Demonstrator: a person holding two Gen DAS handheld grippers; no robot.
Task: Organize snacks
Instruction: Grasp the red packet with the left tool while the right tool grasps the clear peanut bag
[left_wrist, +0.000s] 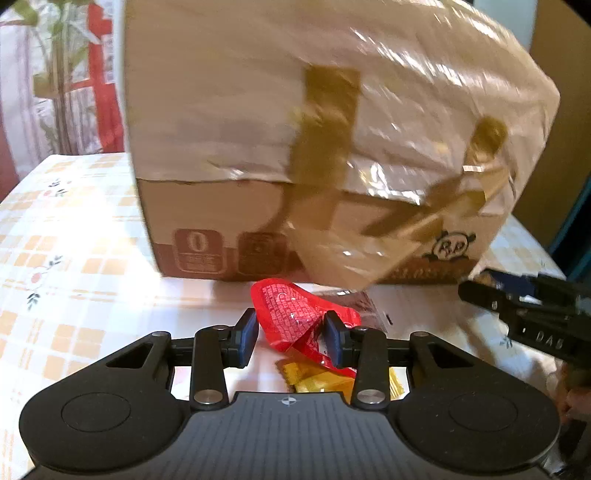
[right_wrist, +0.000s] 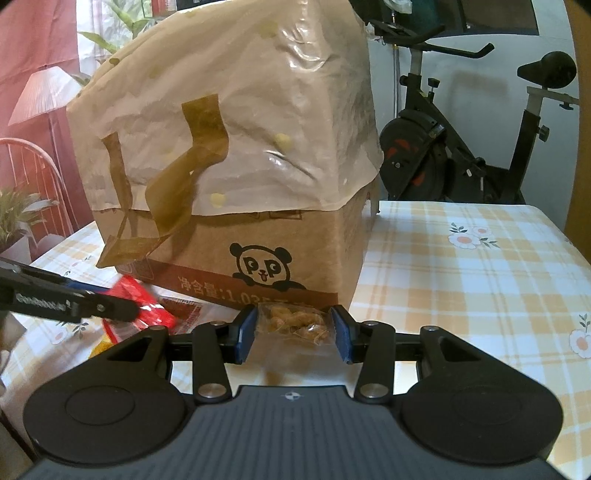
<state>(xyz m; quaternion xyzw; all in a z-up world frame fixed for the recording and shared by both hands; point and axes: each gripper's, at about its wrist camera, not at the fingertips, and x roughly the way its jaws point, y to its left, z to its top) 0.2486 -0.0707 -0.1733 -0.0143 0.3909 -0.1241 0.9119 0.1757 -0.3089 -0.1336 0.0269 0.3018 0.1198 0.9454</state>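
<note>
Sorting looks barely begun: the left claw (left_wrist: 289, 334) is clenched on a red packet (left_wrist: 295, 314), and the right claw (right_wrist: 293, 330) grasps a clear bag of nuts (right_wrist: 295, 321). Both snacks sit near the covered cardboard box (right_wrist: 236, 184); a yellow packet (left_wrist: 317, 380) remains loose on the counter (right_wrist: 461, 266)

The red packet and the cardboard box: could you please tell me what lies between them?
In the left wrist view, a clear packet lies partly between the red packet and the box; otherwise bare tablecloth.
</note>
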